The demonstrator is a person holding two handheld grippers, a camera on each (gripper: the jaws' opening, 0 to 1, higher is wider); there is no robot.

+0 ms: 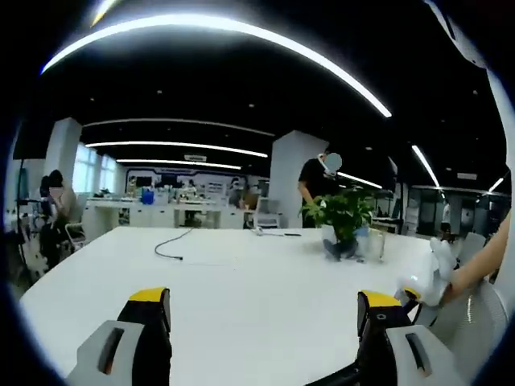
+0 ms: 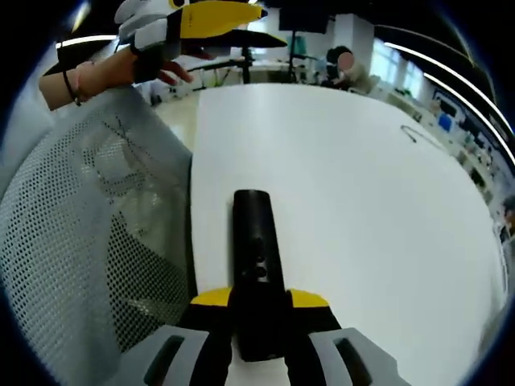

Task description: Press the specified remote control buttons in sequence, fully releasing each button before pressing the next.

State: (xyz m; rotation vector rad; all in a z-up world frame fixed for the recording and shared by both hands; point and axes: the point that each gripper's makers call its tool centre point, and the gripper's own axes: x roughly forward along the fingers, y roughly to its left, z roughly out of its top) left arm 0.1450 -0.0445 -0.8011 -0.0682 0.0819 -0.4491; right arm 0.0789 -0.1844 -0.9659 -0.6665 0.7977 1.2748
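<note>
Black and slim, the remote control [image 2: 257, 265] lies near the edge of the white table [image 2: 362, 209] in the right gripper view, its near end pinched between the yellow-tipped jaws of the right gripper [image 2: 259, 310]. Its lower part is hidden by those jaws, and the buttons show as a few small marks too faint to tell apart. Beside the table edge stands a grey mesh chair back [image 2: 80, 265]. At the top of that view the left gripper [image 2: 211, 18] (cut off by the rim) is held by a hand [image 2: 121, 68].

From the left gripper view, the left gripper [image 1: 264, 310] has its jaws spread wide above the bare table [image 1: 241, 305]. Farther along stand a potted plant [image 1: 342, 221] and a thin dark cable [image 1: 169, 249]. A person [image 1: 318, 189] stands behind the plant, partly hidden by it.
</note>
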